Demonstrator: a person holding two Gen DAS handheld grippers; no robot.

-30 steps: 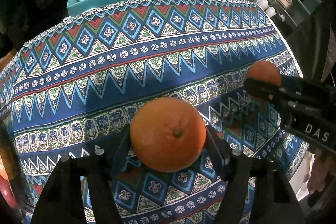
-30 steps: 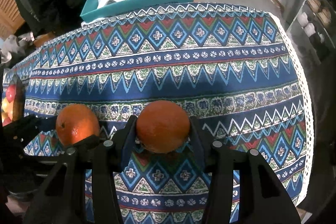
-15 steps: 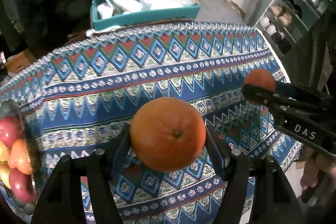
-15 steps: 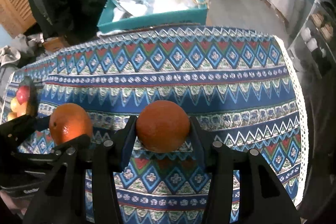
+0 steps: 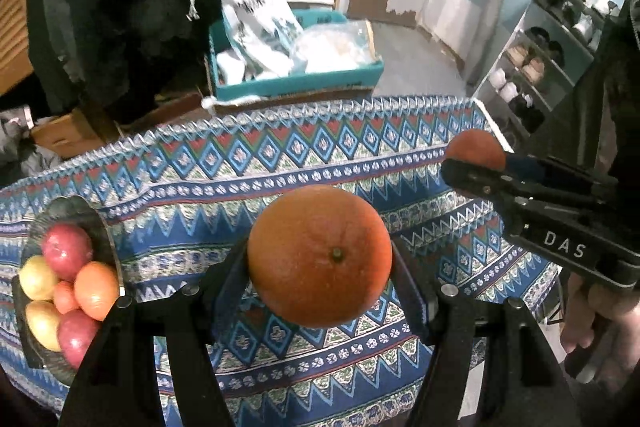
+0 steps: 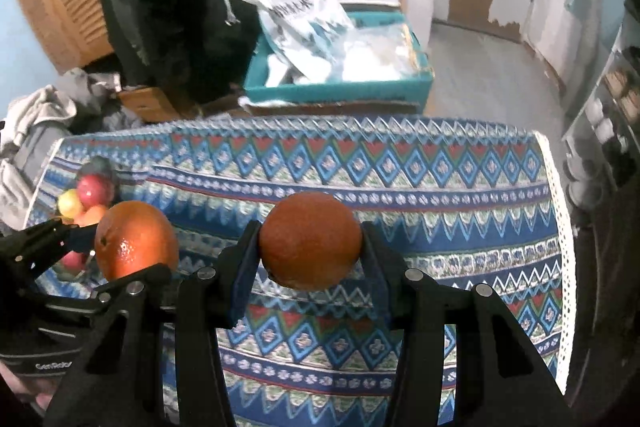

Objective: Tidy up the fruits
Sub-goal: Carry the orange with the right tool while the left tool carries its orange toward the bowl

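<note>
My left gripper (image 5: 320, 259) is shut on a large orange (image 5: 319, 255), held above the patterned tablecloth (image 5: 280, 163). My right gripper (image 6: 310, 241) is shut on a darker orange (image 6: 310, 239), also held above the cloth. Each gripper shows in the other's view: the right one with its orange (image 5: 476, 149) at the right of the left wrist view, the left one with its orange (image 6: 136, 239) at the left of the right wrist view. A dark glass fruit bowl (image 5: 86, 213) with apples, oranges and yellow fruit sits at the table's left end, also visible in the right wrist view (image 6: 96, 167).
Behind the table's far edge stands a teal box (image 5: 296, 87) with white bags in it. A shoe rack (image 5: 548, 59) stands to the right. A dark jacket (image 5: 116, 7) hangs at the back left. The cloth's right edge (image 6: 560, 211) hangs over the table.
Both grippers have lifted and pulled back with their oranges; more of the room shows. The fruit bowl has come into view at the left.
</note>
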